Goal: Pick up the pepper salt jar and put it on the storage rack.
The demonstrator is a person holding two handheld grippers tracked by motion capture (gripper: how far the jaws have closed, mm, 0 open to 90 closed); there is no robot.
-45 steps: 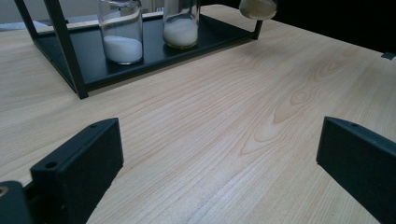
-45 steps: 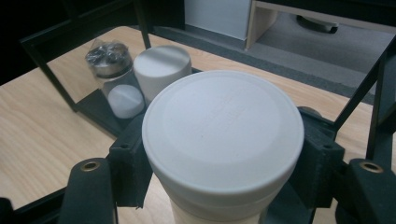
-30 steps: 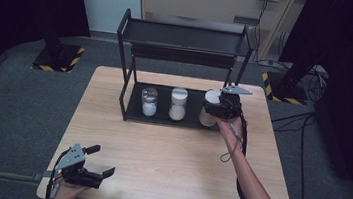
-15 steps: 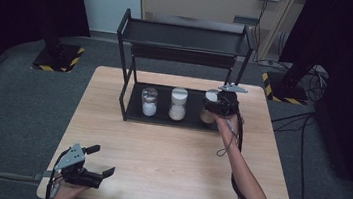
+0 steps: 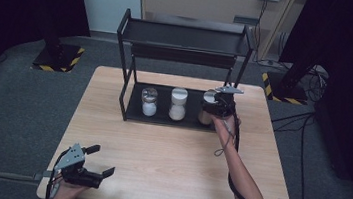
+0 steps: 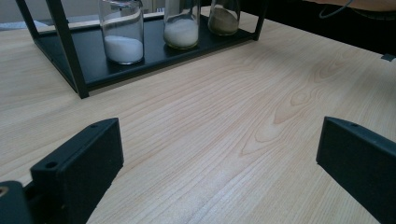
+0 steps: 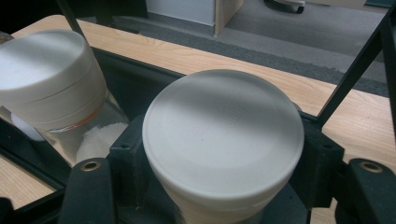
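Observation:
A black two-tier rack (image 5: 187, 35) stands at the back of the wooden table (image 5: 168, 154). On its lower shelf (image 6: 154, 53) are a jar of white powder (image 5: 149, 101) and a white-lidded jar (image 5: 178, 103) of pale powder. At the shelf's right end my right gripper (image 5: 221, 104) is shut on a third jar (image 5: 207, 105), which has a white lid (image 7: 224, 140) and brownish contents (image 6: 224, 21). Its base sits at shelf level; I cannot tell if it rests there. My left gripper (image 5: 101, 159) hovers open at the table's front left, its jaws wide apart over bare wood (image 6: 219, 158).
The rack's upright posts (image 7: 355, 74) flank the held jar, and the upper shelf hangs over it. The middle jar (image 7: 46, 79) stands close on one side. Cables trail across the grey floor (image 5: 307, 124) at the right, and bare tabletop lies between rack and front edge.
My right gripper has sunk a little with the jar, settling toward the lower shelf's right end. The left gripper has stayed where it was.

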